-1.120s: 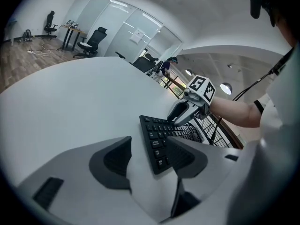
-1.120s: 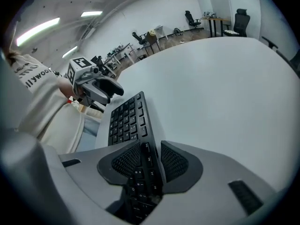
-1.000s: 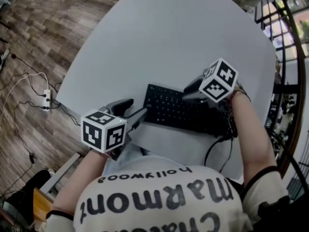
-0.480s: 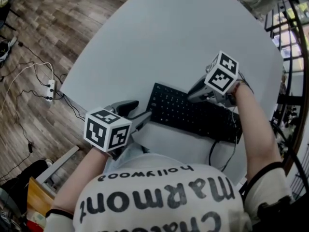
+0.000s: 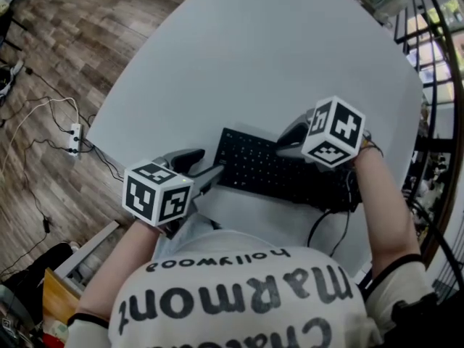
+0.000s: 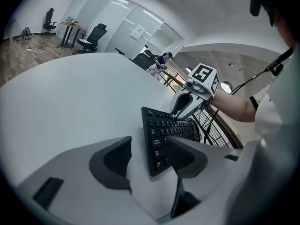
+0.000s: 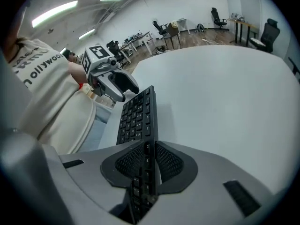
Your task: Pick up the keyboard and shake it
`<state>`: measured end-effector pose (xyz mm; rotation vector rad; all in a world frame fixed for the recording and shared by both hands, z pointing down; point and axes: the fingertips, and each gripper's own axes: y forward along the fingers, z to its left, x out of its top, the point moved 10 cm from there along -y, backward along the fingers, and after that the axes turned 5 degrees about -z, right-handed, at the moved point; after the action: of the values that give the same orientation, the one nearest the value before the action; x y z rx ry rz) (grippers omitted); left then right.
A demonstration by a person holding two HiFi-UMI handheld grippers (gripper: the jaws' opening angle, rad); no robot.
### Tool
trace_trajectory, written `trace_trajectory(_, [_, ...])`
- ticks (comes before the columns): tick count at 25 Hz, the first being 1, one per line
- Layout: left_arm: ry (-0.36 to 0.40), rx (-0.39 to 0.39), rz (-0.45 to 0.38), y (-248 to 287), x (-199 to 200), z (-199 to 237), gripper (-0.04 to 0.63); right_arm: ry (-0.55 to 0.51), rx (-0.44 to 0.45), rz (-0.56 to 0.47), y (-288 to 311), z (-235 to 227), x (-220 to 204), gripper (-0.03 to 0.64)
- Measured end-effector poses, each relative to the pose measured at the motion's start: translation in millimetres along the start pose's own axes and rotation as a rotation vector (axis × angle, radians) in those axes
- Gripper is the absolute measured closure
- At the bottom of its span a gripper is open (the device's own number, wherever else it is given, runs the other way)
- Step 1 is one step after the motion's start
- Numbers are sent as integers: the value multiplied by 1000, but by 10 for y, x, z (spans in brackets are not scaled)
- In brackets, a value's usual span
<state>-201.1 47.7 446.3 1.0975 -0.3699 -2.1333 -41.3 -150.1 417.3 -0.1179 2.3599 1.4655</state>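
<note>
While the flat black keyboard (image 5: 268, 171) apparently lies on the round white table (image 5: 254, 64), right gripper (image 7: 149, 165) fingers are closing onto its right end — left gripper (image 6: 150, 156) fingers apart, straddling the left end. Lift and shake remain.

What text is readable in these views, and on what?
"hollywood": white printed T-shirt, upside down in the head view; "ollywood" also shows in the right gripper view.
"Marmont": same shirt, larger letters, upside down.
"Chat...": same shirt, cut off by the frame's bottom edge.
Black flat keyboard: key legends too small to read.
Black-and-white marker cubes: square patterns only, no words.
</note>
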Motion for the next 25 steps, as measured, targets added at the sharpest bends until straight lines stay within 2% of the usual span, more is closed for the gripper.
trace_trajectory(5, [32,-9,16,18,21,-82,371,-50,-92,0,-48,193,20,517])
trace_trajectory(12, [55,-4,27,47,-18,-106,371,-82,-172,1,-42,276,36,517])
trace_trajectory(17, [94,44,-4,51,-20,-155,372,-117,-225,10,-121,363,41,517])
trace_trajectory(20, [64,51,-35,82,-6,-109,371,-130,-246,14,-111,367,43,517])
trace_trajectory(25, [35,-21,-44,128,-3,-96,371,-149,-288,25,-116,403,84,517])
